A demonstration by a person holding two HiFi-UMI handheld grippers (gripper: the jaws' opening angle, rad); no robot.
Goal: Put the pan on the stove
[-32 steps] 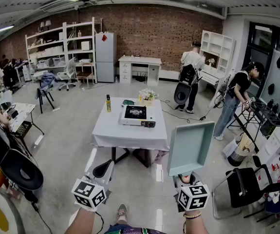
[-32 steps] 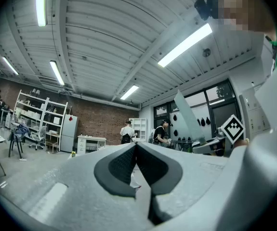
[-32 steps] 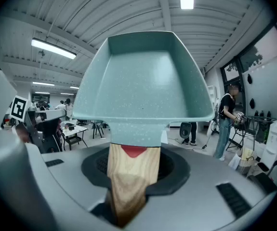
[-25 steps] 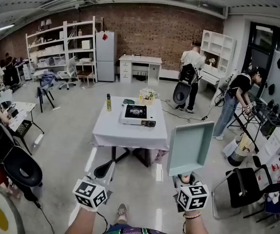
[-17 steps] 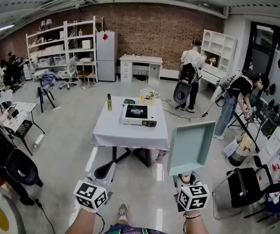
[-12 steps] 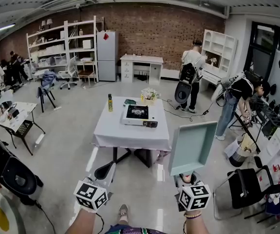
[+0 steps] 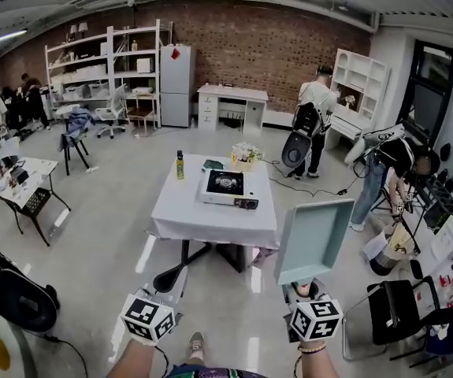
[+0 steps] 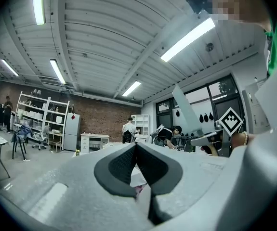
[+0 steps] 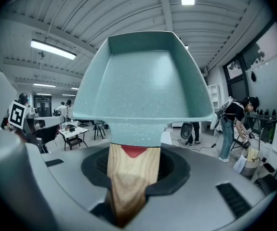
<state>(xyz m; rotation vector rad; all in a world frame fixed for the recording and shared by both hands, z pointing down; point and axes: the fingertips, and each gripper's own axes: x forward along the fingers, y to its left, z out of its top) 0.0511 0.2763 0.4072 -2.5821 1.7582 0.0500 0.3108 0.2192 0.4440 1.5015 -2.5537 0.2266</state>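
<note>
A large workshop with a brick back wall has a white-clothed table (image 7: 202, 219) well ahead of the person, and the stove (image 7: 226, 187) sits on its far half. The step in hand looks like the carry: the pale green pan (image 7: 311, 241) is up in the air, well short of the table. Its wooden handle (image 9: 131, 177) is clamped between the pads of the right gripper (image 7: 305, 288), the square body rising beyond the fingertips. The left gripper (image 7: 167, 278) has its jaws pressed together on nothing. Next, the pan probably needs bringing over the table and lowering flat onto the burner, clear of the bottle (image 7: 180, 165) near the stove
</note>
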